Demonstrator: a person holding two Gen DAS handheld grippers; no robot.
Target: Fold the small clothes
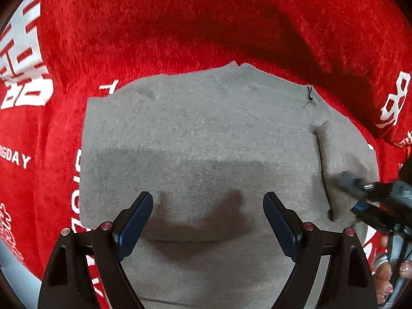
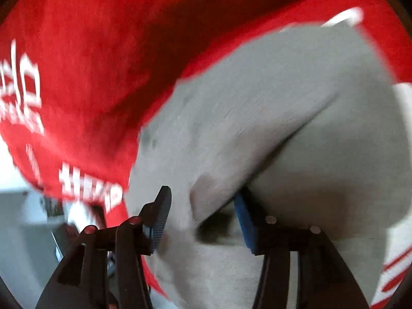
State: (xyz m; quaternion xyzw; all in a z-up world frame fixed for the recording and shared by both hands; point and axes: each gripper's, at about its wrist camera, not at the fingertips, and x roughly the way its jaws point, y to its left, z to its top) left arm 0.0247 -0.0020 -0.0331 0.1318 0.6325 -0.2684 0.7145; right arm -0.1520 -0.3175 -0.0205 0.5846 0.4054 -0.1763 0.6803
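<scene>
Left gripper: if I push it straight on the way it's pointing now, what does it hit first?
Most likely the grey garment. The left gripper hangs open above its flat middle, nothing between the jaws, with only cloth and its own shadow ahead. How far off the cloth lies is unclear.

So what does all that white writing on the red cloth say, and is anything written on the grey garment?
"SDAY": end of a word on the red blanket, left edge of the left wrist view; its start is cut off.
Large white Chinese-style characters, same blanket: partly cut off, not readable.
White letters beside the grey garment: mostly covered, unreadable.
White print in the right wrist view: too blurred.
Grey garment: no writing visible.
</scene>
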